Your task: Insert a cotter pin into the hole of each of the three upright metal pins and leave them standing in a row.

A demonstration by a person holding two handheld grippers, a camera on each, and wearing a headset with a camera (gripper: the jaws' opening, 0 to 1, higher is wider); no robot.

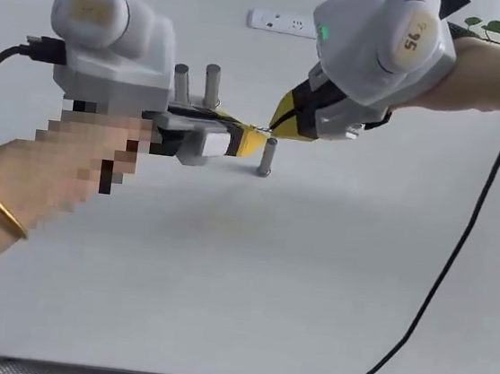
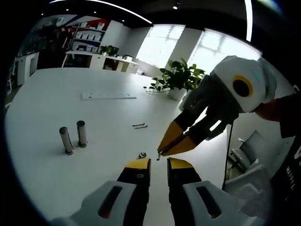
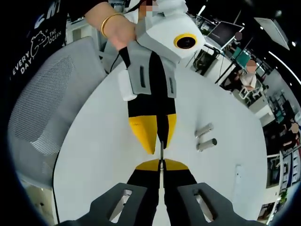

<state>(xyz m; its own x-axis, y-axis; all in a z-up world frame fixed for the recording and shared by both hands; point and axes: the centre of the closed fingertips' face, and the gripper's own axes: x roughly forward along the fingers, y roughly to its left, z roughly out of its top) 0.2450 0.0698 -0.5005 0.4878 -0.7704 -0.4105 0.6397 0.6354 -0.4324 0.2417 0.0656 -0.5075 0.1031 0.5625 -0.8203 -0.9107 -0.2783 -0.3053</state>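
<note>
— Any writing?
— "95" on the right gripper (image 1: pixel 271 133); "EVERY" and "OCEAN" on a dark shirt (image 3: pixel 41 38).
— Counts?
— Three upright grey metal pins (image 1: pixel 267 158), two together and one apart. Two loose cotter pins (image 2: pixel 138 125) lie on the table (image 1: pixel 240 276).
— The tongs?
— The right pinches a thin cotter pin (image 3: pixel 161 149) beside the lone pin's top. The left gripper (image 2: pixel 159 164) is narrowly spread and empty.

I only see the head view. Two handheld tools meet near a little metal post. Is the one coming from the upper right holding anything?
Observer: Yes. In the right gripper view, the right gripper has its jaws shut on a thin cotter pin.
Operator: And the other tool?
Observer: The left gripper view shows the left gripper with its jaws apart and the gap empty.
Operator: Any more thin pins around?
Observer: That same view shows two small thin pieces, probably spare cotter pins, lying on the table beyond the metal pin.
</note>
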